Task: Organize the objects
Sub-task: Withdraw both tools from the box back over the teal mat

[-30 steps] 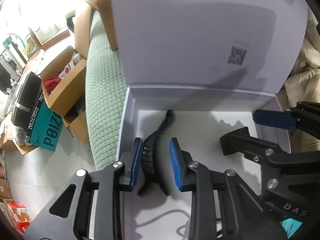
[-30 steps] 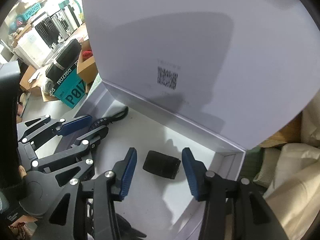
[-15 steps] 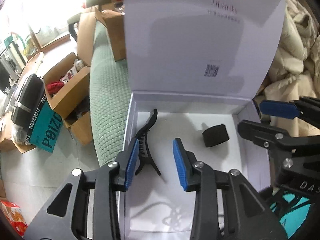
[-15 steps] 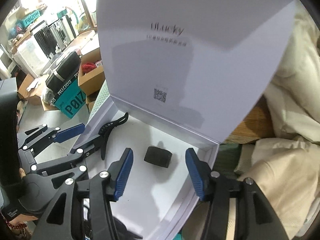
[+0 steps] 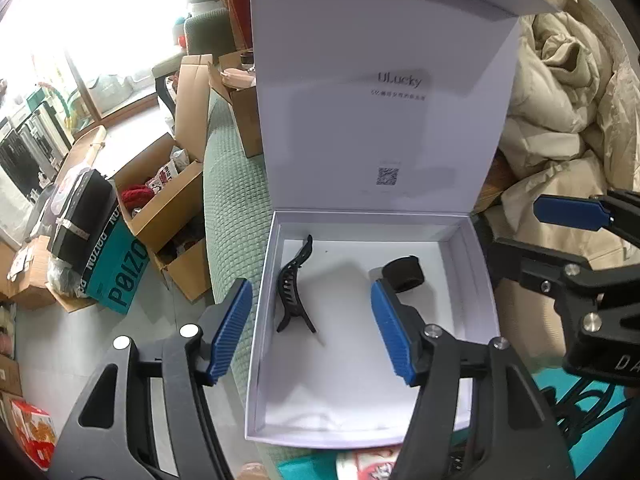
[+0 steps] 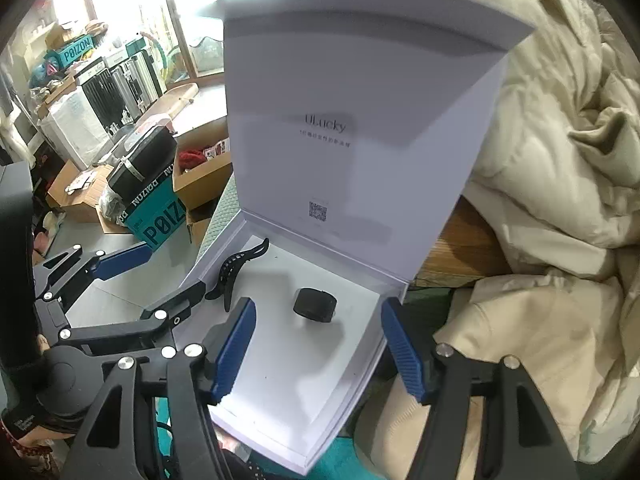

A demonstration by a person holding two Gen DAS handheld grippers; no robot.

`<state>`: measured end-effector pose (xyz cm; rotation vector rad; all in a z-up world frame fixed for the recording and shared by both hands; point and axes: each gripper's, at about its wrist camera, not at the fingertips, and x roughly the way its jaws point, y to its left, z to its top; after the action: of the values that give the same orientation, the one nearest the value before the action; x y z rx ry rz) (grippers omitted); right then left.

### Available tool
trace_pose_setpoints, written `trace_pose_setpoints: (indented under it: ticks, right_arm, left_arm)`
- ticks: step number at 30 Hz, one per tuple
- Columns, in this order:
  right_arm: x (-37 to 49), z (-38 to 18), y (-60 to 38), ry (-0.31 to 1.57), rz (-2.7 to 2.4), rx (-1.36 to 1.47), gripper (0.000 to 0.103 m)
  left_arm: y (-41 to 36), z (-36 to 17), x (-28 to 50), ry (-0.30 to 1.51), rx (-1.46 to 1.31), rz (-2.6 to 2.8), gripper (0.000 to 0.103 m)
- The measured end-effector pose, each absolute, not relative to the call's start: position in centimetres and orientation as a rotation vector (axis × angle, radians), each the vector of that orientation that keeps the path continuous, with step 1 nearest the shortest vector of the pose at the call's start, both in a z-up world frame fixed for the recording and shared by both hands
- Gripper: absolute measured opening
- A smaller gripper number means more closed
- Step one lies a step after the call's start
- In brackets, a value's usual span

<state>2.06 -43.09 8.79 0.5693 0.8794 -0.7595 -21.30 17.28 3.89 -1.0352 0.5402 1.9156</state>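
Both my grippers, left (image 5: 310, 326) and right (image 6: 318, 346), have just been opening and hang empty above the white box (image 5: 264, 280), hair clip (image 5: 294, 292) lengthwise below the left.

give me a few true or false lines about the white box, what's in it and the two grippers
1. The white box has its lid standing open. True.
2. The black hair claw is clamped in the left gripper. False: the claw lies loose on the box floor; that gripper's jaws have just been opening and touch nothing.
3. The black band lies inside the box, apart from the claw. True.
4. The right gripper is shut on the band. False: its jaws have just been opening, with the band lying free on the box floor beyond them.
5. The lid's inner face is blank. False: it carries printed lettering and a QR code.
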Motion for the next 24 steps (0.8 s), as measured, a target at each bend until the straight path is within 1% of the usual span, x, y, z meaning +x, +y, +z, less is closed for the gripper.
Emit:
trace_pose_setpoints:
  ticks: [2,6,10,17,21,24]
  right_arm:
    - [1.4,9.4,-42.6,0.871,-0.755,0.569,0.070]
    - [0.5,10.6,-41.4,0.881,-0.765,0.546,0.072]
    - [-0.4,11.6,-39.8,0.868,-0.758,0.532,0.076]
    - [-2.0,13.1,-37.7,0.823,-0.748,0.539,0.078]
    - [-3.0,14.1,-36.9,0.805,-0.748,0.546,0.078]
    - [-3.6,14.8,-36.3,0.799,-0.744,0.546,0.078]
  left_arm:
    - [16.9,4.5,-20.9,0.523,-1.035,1.921,0.061]
    - [16.0,5.9,-19.8,0.512,-1.016,1.945,0.065]
    - [14.4,6.8,-19.0,0.459,-1.039,1.960,0.067]
    - [12.0,8.2,-17.8,0.437,-1.046,1.972,0.068]
    - [10.5,9.4,-17.5,0.384,-1.071,1.979,0.074]
    - [9.5,10.3,-17.0,0.354,-1.073,1.994,0.076]
